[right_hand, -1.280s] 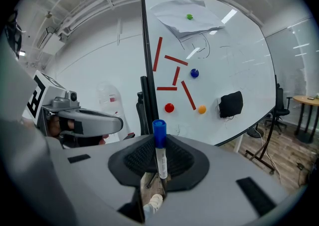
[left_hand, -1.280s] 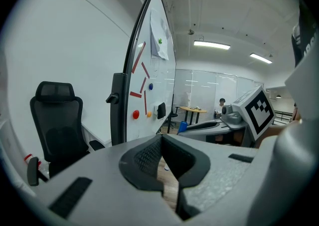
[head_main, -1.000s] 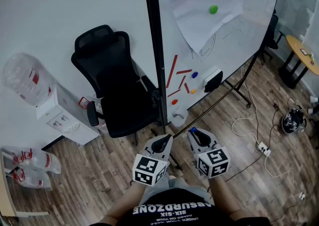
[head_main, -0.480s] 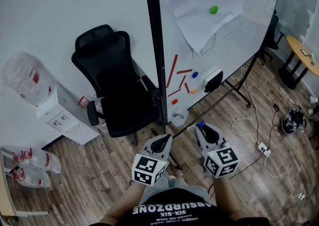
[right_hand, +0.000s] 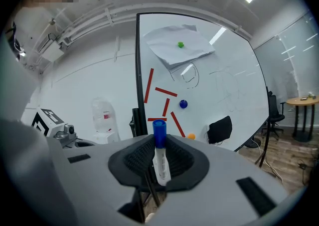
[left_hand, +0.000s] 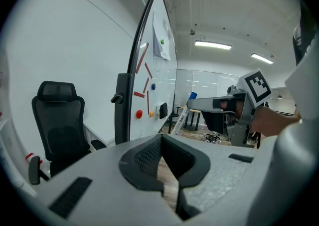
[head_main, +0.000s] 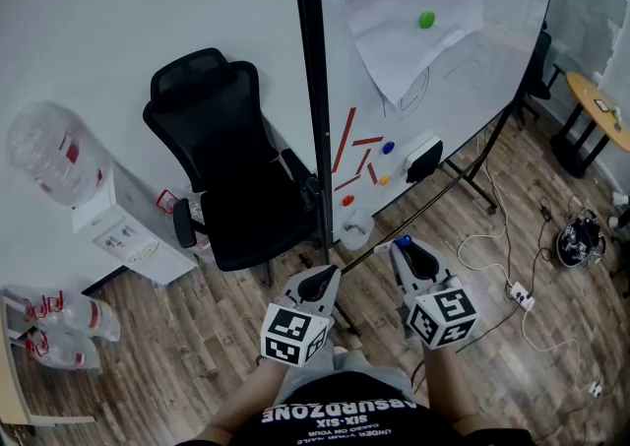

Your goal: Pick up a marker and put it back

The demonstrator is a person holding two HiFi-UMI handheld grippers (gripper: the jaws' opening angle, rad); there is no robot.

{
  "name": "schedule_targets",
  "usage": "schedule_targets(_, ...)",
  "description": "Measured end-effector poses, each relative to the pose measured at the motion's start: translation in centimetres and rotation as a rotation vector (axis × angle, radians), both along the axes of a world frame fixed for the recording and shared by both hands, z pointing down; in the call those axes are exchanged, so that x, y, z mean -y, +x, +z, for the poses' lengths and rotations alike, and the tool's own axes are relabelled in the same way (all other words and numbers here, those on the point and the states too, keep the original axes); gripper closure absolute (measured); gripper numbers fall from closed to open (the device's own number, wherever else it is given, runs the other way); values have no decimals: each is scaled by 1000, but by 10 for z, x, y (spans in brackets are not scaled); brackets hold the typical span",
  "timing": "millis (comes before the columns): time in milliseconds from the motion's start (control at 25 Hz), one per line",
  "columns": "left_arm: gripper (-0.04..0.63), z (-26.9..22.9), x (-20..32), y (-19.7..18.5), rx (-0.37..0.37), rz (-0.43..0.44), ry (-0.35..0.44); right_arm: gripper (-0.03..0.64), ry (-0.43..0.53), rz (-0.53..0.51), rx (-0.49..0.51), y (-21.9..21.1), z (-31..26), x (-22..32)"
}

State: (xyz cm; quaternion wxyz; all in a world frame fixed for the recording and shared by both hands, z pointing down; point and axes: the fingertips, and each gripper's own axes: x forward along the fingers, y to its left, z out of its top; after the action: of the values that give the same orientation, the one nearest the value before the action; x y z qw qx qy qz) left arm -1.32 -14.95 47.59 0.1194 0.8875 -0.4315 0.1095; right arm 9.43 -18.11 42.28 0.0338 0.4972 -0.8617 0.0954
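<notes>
since your right gripper grips the blue-capped marker, lower right, only putting it back is left; your left gripper is closed, empty.

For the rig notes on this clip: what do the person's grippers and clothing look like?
The left gripper and right gripper both have light grey bodies with black ribbed pads. Each carries a white cube printed with black square markers. The person wears a black shirt with white lettering.
</notes>
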Motion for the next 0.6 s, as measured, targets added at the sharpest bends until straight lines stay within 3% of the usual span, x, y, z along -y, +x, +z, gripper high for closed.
schedule_targets(600,589,1,4,-9,-1,-19,-4,554,132,-45,-26,-17,-49,29)
